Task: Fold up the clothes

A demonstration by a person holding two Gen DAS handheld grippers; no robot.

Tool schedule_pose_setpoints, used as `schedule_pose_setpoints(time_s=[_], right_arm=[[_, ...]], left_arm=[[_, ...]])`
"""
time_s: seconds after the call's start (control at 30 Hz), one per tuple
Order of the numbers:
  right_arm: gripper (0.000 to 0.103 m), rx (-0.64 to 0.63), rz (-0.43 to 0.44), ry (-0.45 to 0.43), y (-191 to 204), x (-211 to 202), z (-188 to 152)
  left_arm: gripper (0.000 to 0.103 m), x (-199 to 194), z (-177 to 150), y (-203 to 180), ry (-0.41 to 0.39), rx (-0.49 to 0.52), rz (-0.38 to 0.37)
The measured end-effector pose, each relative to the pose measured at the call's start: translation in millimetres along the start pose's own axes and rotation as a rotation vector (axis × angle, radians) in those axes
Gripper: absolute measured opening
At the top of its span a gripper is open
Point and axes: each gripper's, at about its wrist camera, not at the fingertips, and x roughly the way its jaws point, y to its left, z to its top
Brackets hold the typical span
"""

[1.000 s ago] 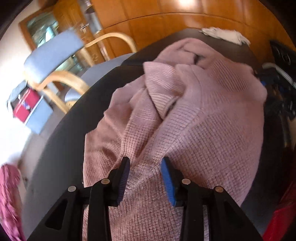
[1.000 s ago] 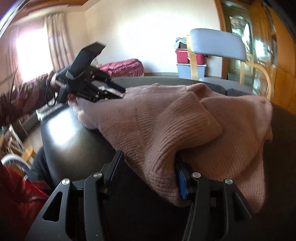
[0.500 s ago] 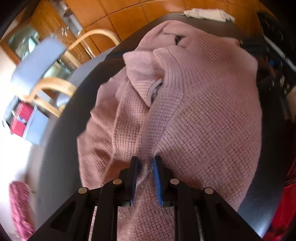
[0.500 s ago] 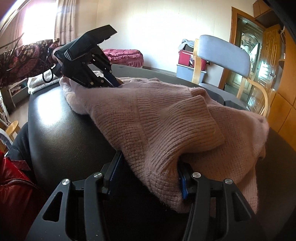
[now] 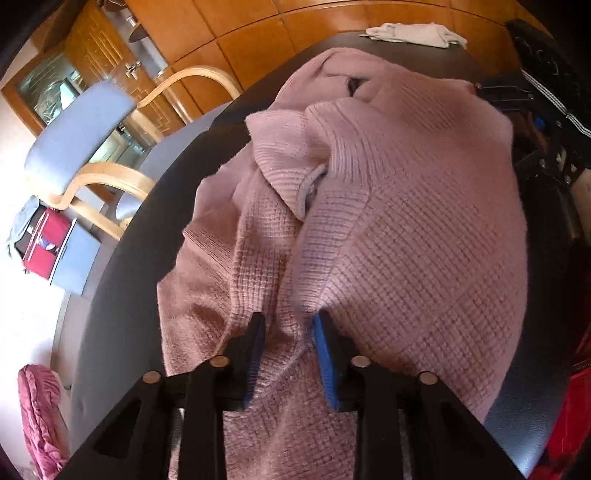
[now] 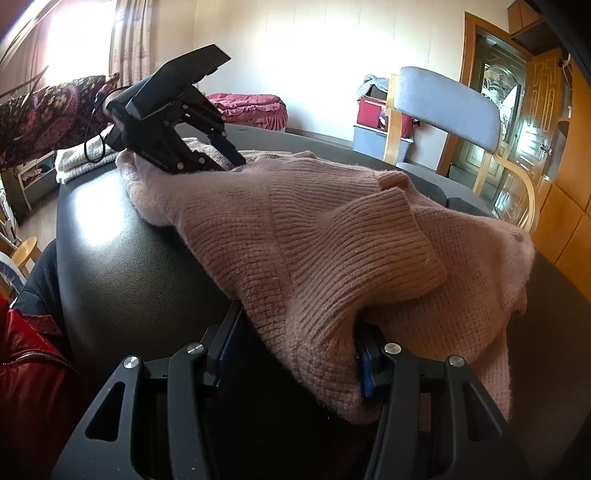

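— Knitwear first: where does the dusty-pink ribbed knit sweater (image 5: 399, 229) lie?

— Bunched in a heap on the round black glossy table (image 6: 122, 251), one thick ribbed cuff folded over on top, its edges spilling toward the table's rim.

— And the left gripper (image 5: 289, 334)?

— Black frame, blue pads. Its fingers stand parted with a raised ridge of the knit between them; the fabric touches both pads, but the jaws look released rather than clenched. From the right wrist view the same left gripper sits on the far end of the sweater, held by an arm in a dark floral patterned sleeve (image 6: 44, 110).

— The right gripper (image 6: 295, 343)?

— Spread wide, the sweater's near fold draped into the gap and over the right finger. It is not pinching the cloth.

— What surrounds the table?

— A grey-blue upholstered chair with bent wooden arms (image 6: 447, 107) stands just beside it, a crumpled white cloth (image 5: 413, 31) lies on its far edge, and orange wooden wall panels (image 5: 314, 22) rise behind. A red storage box (image 6: 369, 110) sits by the wall.
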Motion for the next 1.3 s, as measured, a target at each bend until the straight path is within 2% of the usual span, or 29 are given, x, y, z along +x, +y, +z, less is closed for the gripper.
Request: schedule_pose_setpoints(time_s=[0.07, 0.1, 0.17, 0.27, 0.3, 0.37, 0.47, 0.7, 1.0, 1.1, 1.17, 1.3], right_arm=[[0.054, 0.004, -0.024, -0.001, -2, 4, 2], [0.053, 0.003, -0.038, 0.002, -1, 6, 3], [0.033, 0.005, -0.063, 0.005, -1, 9, 6], [0.02, 0.072, -0.06, -0.017, -10, 7, 12], [0.018, 0.094, -0.064, -0.032, -13, 5, 15], [0.017, 0.122, -0.093, -0.083, -17, -2, 20], [0.016, 0.147, -0.148, -0.186, -22, -17, 36], [0.014, 0.224, -0.213, -0.445, -43, -49, 93], [0.014, 0.136, -0.227, -0.748, -40, -105, 180], [0.014, 0.106, -0.233, -0.825, -33, -126, 201], [0.014, 0.096, -0.231, -0.867, -30, -140, 215], [0.014, 0.123, -0.169, -0.931, -39, -163, 246]], left_arm=[[0.011, 3, 2, -3, -0.002, -0.049, 0.033], [0.006, 4, 3, -9, -0.007, -0.039, 0.076], [0.003, 4, 4, -23, -0.012, -0.017, 0.168], [0.003, -1, 5, -28, -0.043, -0.096, 0.242], [0.003, -6, 4, -29, -0.065, -0.123, 0.263], [0.003, -19, 4, -30, -0.118, -0.161, 0.306], [0.003, -51, 6, -28, -0.251, -0.252, 0.36], [0.003, -133, 14, -15, -0.564, -0.471, 0.418], [0.003, -229, 27, -2, -0.857, -0.586, 0.441], [0.003, -261, 27, 2, -0.945, -0.6, 0.454], [0.003, -280, 29, 3, -0.987, -0.6, 0.475], [0.003, -311, 35, 0, -1.033, -0.591, 0.505]])
